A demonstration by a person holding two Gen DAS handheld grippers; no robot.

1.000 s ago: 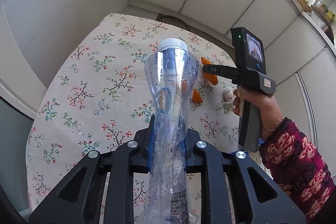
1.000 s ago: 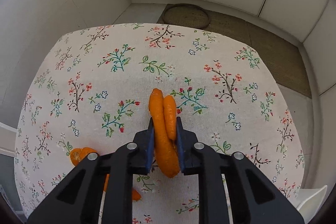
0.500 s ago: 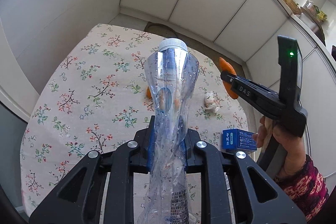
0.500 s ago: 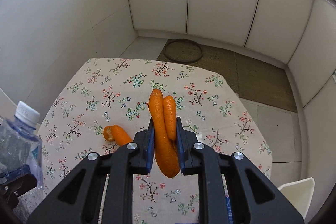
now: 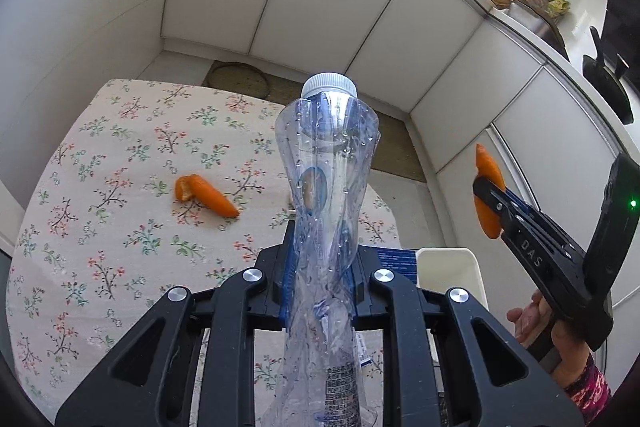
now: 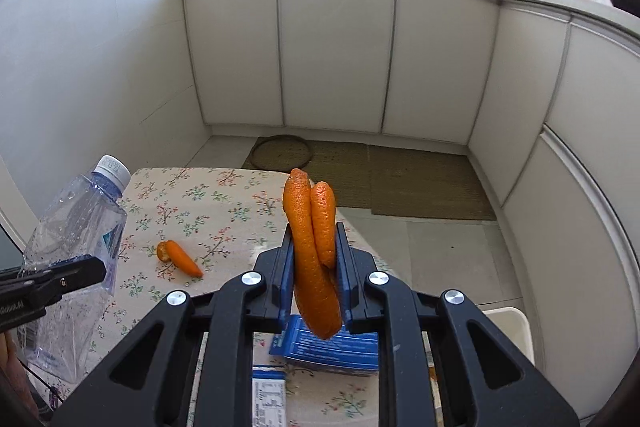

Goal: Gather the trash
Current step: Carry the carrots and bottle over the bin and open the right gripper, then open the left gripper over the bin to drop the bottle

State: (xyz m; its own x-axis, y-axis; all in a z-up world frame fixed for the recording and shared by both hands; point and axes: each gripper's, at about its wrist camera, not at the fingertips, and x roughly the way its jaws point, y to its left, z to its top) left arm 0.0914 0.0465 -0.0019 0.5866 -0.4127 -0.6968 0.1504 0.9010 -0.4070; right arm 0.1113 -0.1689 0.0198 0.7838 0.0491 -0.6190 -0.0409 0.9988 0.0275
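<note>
My left gripper is shut on a crushed clear plastic bottle with a white cap, held upright above the floral tablecloth. My right gripper is shut on a curled strip of orange peel, lifted well above the table. That same peel and right gripper show at the right of the left wrist view, beyond the table edge. The bottle shows at the left of the right wrist view. Another piece of orange peel lies on the cloth.
A white bin stands off the table's right side, its rim also low right in the right wrist view. A blue box lies on the cloth near it. White cabinets and a floor mat lie beyond.
Both grippers have risen and drawn back from the table with their loads. The right gripper has swung to the right past the table edge, and the white bin has come into view.
</note>
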